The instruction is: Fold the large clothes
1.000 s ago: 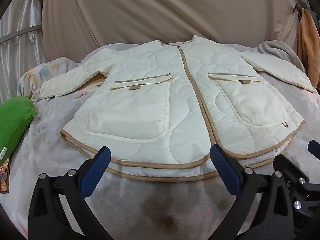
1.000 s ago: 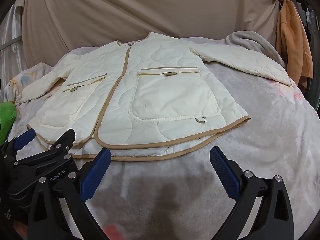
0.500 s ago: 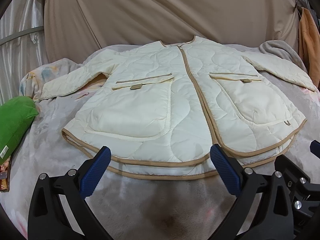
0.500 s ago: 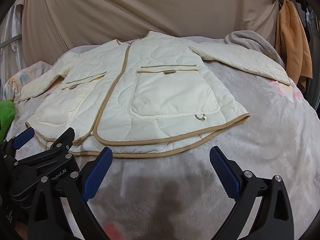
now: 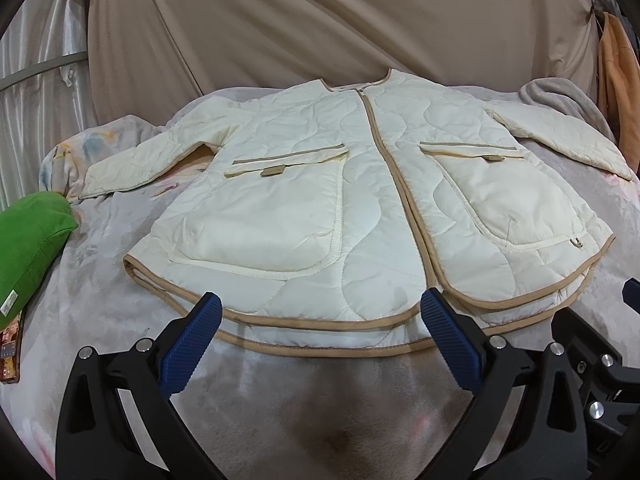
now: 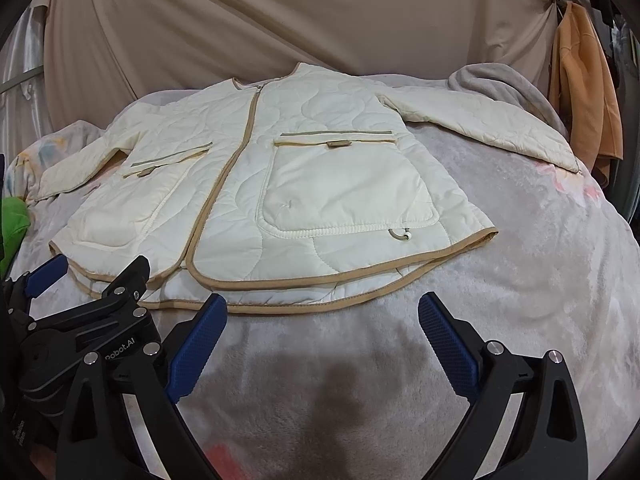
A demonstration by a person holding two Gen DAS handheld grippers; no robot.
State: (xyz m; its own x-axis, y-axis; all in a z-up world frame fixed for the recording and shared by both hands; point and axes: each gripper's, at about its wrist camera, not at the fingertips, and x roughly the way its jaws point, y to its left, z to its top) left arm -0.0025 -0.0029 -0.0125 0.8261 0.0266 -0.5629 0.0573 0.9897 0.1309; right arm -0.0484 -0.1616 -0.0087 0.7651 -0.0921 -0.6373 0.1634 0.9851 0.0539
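Observation:
A cream quilted jacket (image 5: 360, 200) with tan trim lies flat and front-up on a grey fleece bed cover (image 5: 320, 400), both sleeves spread outward. My left gripper (image 5: 320, 340) hovers open just short of the hem, near the middle of the jacket. In the right wrist view the same jacket (image 6: 280, 200) fills the centre. My right gripper (image 6: 320, 340) is open too, a little before the hem under the right pocket. Nothing sits between either pair of blue pads. The left gripper's body (image 6: 80, 320) shows at the lower left of the right wrist view.
A green cushion (image 5: 28, 240) lies at the bed's left edge. A grey blanket (image 6: 500, 84) is bunched behind the right sleeve. An orange garment (image 6: 584, 100) hangs at the far right. A beige curtain (image 5: 320, 20) closes off the back.
Both grippers have crept forward toward the jacket's hem, so the jacket looks slightly nearer. Both stay open; the jacket has not moved.

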